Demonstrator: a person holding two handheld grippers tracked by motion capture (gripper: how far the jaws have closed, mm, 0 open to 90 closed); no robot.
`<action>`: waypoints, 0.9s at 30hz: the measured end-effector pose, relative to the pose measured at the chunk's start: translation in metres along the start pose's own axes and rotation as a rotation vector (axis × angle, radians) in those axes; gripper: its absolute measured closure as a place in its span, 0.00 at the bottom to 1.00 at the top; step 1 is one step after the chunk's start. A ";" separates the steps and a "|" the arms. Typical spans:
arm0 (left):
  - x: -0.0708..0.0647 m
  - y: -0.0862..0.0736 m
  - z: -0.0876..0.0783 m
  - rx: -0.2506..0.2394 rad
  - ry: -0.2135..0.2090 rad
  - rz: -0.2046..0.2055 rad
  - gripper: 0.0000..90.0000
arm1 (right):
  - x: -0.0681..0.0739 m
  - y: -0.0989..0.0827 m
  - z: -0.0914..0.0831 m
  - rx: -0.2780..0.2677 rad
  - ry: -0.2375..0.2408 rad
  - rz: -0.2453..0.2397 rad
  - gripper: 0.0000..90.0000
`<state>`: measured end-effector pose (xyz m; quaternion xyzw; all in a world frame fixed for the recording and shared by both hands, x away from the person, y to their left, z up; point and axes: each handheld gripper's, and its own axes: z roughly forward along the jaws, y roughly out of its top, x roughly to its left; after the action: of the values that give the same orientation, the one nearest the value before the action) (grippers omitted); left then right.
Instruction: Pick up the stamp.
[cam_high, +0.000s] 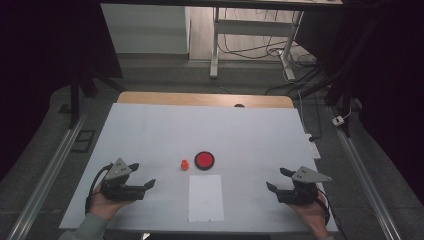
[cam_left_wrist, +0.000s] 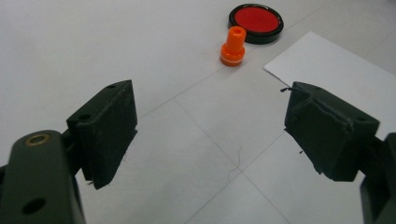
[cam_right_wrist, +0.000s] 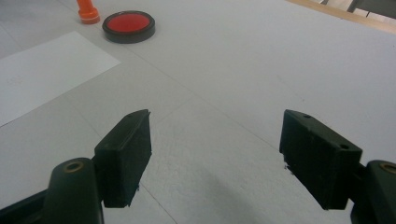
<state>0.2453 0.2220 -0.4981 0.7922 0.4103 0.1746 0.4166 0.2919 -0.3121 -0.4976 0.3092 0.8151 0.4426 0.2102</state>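
High view shows the left gripper (cam_high: 142, 176) and right gripper (cam_high: 275, 179) resting wide open on the table (cam_high: 150, 130), holding nothing. Between them, the orange stamp (cam_high: 184, 164) stands just beside the red ink pad (cam_high: 204, 160), above the paper (cam_high: 205, 197), ready for stamping.

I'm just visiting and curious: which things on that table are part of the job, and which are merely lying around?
Likely part of the job:
- orange stamp
- red ink pad
- white sheet of paper
- left tool and right tool, both open and holding nothing

Just lying about:
- desk frame beyond the table
- cables on the floor
- white plug
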 end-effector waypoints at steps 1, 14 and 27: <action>0.000 0.002 0.000 0.002 -0.003 0.007 0.19 | 0.000 0.000 0.000 0.002 0.002 -0.001 0.27; 0.000 0.021 0.005 -0.010 -0.010 0.026 0.19 | 0.003 0.001 0.003 0.005 0.008 -0.010 0.28; 0.000 0.040 0.018 -0.002 -0.017 0.050 0.21 | 0.005 0.000 0.006 0.017 0.014 -0.013 0.29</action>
<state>0.2762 0.1998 -0.4768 0.8032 0.3867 0.1785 0.4164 0.2924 -0.3050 -0.5010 0.3024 0.8222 0.4366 0.2049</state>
